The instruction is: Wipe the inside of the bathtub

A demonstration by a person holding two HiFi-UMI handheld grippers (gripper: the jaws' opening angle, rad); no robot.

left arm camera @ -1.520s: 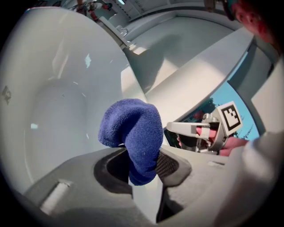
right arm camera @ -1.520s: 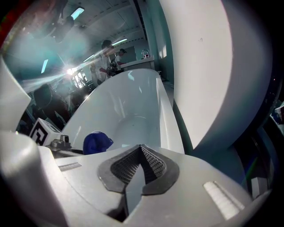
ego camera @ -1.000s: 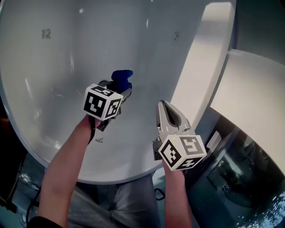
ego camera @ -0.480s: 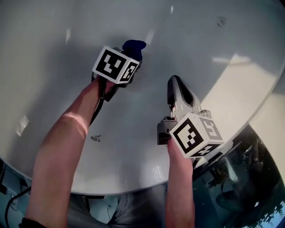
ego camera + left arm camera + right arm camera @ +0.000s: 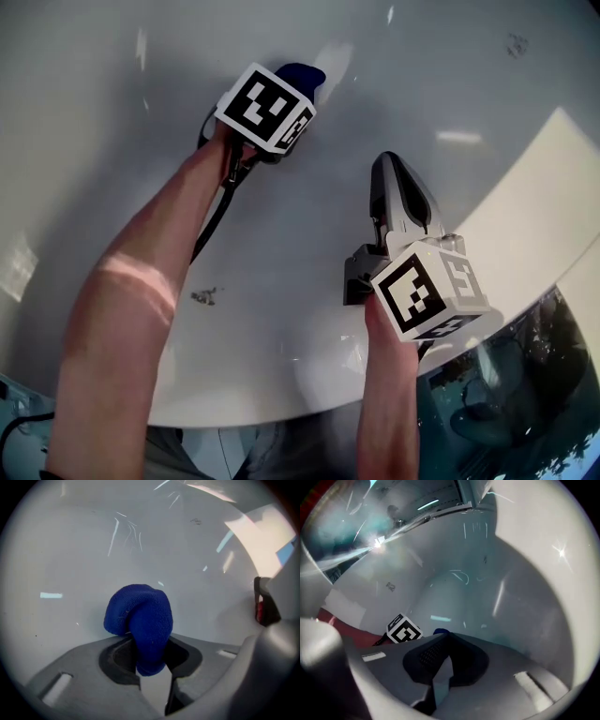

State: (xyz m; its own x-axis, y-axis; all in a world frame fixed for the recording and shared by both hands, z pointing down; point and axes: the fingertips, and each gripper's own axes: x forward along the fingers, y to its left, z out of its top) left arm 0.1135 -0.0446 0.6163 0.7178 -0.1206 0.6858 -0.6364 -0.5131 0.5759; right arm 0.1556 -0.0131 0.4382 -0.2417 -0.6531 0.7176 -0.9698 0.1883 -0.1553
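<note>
White bathtub (image 5: pixel 112 112) holds blue cloth (image 5: pixel 140 616) clamped by left hand-held gripper (image 5: pixel 152 667).

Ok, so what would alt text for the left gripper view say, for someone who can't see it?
A bunched blue cloth is clamped between the grey jaws of the left gripper and bulges out ahead of them. Behind it is the glossy white inside of the bathtub, streaked with light reflections.

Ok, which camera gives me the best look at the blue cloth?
The left gripper view: the blue cloth sits large and centred, pinched in the left gripper. The head view shows only its tip beyond that gripper's cube; the right gripper view, a tiny blue sliver.
</note>
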